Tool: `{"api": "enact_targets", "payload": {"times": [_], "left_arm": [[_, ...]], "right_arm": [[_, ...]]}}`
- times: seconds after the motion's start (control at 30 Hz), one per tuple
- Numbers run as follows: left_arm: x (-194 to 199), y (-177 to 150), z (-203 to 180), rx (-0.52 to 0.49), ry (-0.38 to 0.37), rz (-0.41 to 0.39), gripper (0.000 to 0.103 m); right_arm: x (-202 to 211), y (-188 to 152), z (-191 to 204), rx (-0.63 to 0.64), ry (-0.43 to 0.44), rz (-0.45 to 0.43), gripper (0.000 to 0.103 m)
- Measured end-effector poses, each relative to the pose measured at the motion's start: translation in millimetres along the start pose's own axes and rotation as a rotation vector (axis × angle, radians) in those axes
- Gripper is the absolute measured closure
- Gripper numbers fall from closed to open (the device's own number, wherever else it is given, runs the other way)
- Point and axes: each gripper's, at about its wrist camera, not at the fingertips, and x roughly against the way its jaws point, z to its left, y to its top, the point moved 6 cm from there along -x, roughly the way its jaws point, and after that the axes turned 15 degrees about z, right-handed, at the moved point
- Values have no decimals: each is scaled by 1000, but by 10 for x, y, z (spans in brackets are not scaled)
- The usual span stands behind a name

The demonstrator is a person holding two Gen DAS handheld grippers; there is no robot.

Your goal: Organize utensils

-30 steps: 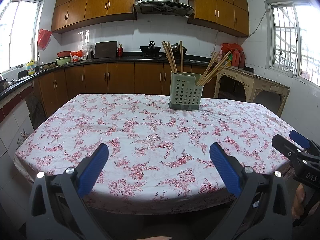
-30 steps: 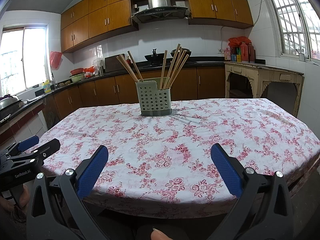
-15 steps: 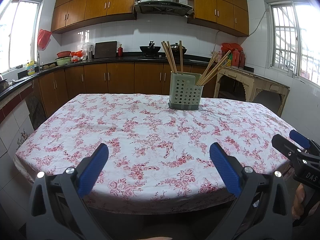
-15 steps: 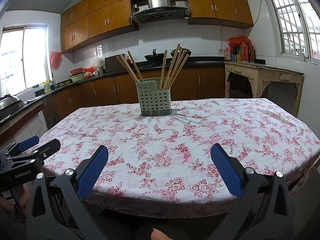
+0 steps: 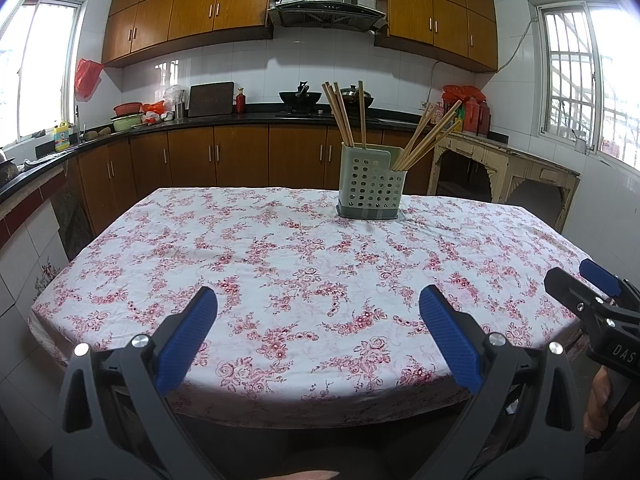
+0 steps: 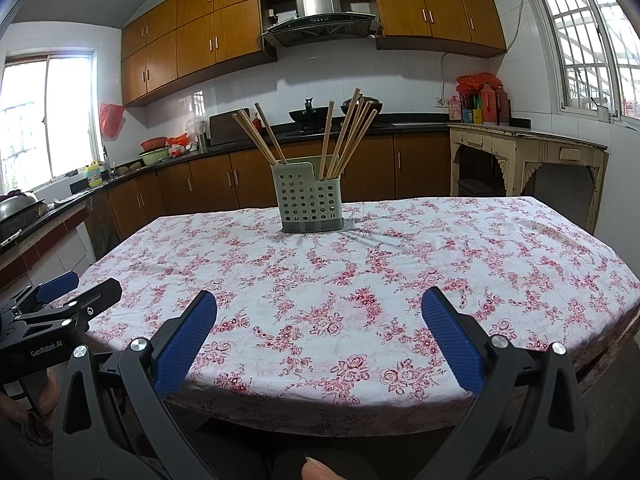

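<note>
A grey-green perforated utensil holder [image 5: 371, 191] [image 6: 307, 200] stands upright at the far middle of the table, with several wooden chopsticks [image 5: 344, 114] [image 6: 348, 136] leaning out of its two compartments. My left gripper [image 5: 318, 320] hangs open over the table's near edge, nothing between its blue pads. My right gripper [image 6: 319, 322] is likewise open and empty at the near edge. Each gripper shows in the other's view: the right gripper [image 5: 588, 286] at the right side, the left gripper [image 6: 76, 292] at the left side. Both are far from the holder.
The table wears a white cloth with red flowers [image 5: 304, 264] [image 6: 360, 264]. Behind it run brown kitchen cabinets and a dark counter [image 5: 224, 120] with a wok and bottles. An old cream side table [image 6: 528, 152] stands at the right wall. A hand [image 6: 44, 394] holds the left gripper's handle.
</note>
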Motion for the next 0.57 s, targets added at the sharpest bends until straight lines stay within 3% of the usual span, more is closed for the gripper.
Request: {"api": "enact_targets", "payload": {"times": [0.57], "left_arm": [[9, -2, 27, 3, 3, 0, 4]], "right_arm": [[3, 2, -1, -1, 0, 0, 2]]}}
